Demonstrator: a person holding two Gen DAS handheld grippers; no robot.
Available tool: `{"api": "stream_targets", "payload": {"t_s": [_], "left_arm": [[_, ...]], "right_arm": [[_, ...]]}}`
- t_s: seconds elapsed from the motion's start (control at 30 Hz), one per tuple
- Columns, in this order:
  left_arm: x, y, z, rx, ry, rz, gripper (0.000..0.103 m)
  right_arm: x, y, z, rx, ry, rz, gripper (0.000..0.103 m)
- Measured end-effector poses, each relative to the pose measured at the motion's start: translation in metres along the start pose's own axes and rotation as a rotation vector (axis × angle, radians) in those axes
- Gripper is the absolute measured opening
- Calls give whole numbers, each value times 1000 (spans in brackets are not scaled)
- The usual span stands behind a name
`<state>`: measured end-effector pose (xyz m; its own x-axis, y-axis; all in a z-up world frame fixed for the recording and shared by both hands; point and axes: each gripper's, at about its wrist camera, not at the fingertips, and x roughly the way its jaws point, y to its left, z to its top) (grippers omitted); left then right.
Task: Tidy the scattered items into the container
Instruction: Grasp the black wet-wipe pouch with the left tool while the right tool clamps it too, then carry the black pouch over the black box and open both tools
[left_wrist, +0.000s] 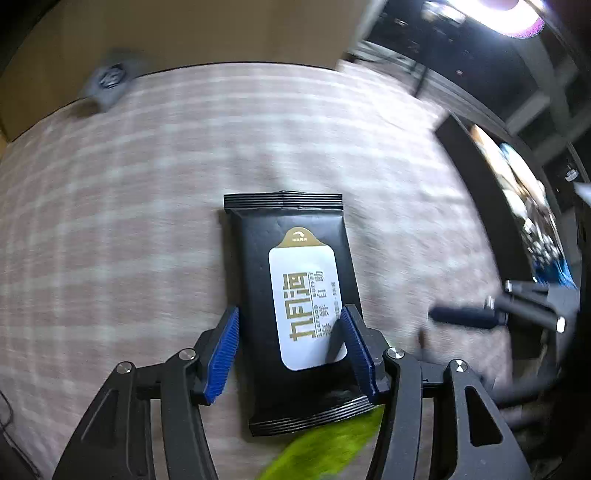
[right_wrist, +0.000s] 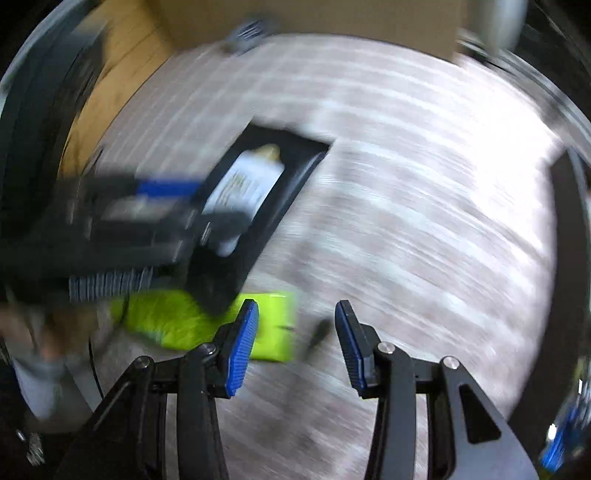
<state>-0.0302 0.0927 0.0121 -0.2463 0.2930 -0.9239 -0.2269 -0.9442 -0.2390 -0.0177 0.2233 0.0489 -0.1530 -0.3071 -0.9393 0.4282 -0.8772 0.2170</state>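
1. You're mid-carry. Your left gripper (left_wrist: 290, 343) has its blue ribbed fingers (left_wrist: 221, 354) clamped on the long edges of the flat black foil wipes pack with the white-and-gold label (left_wrist: 291, 295), and in the left wrist view the pack stays sharp while the striped cloth on the desk (left_wrist: 147, 184) smears behind it. So I'd say it's off the surface and travelling.

2. Your right gripper (right_wrist: 295, 343) has its fingers (right_wrist: 240, 350) apart with nothing between them, only blurred cloth below.

3. The crinkly lime-green packet (right_wrist: 177, 321) lies on the desk just beside your right gripper's near finger, partly under the carried pack in the right wrist view. That looks like the next pickup.

4. The container is probably the brown cardboard box (left_wrist: 203, 33) at the far edge of the cloth, well apart from both grippers. I can't see its opening from here.

5. A small grey blurred thing (left_wrist: 110, 79) sits near the box wall. I can't tell what it is.

6. Next move: keep the left grip firm, get the pack over the box opening, then let go. Meanwhile line the right fingers up across the green packet's short side; it looks soft, so pinch low.
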Motion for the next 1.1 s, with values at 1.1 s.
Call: {"api": "stream_targets", "payload": {"t_s": [1.1], "left_arm": [[-33,-155,30,94,-99,-74,36]], "right_arm": [[-91,-113,-41,277,-171,84,41]]}}
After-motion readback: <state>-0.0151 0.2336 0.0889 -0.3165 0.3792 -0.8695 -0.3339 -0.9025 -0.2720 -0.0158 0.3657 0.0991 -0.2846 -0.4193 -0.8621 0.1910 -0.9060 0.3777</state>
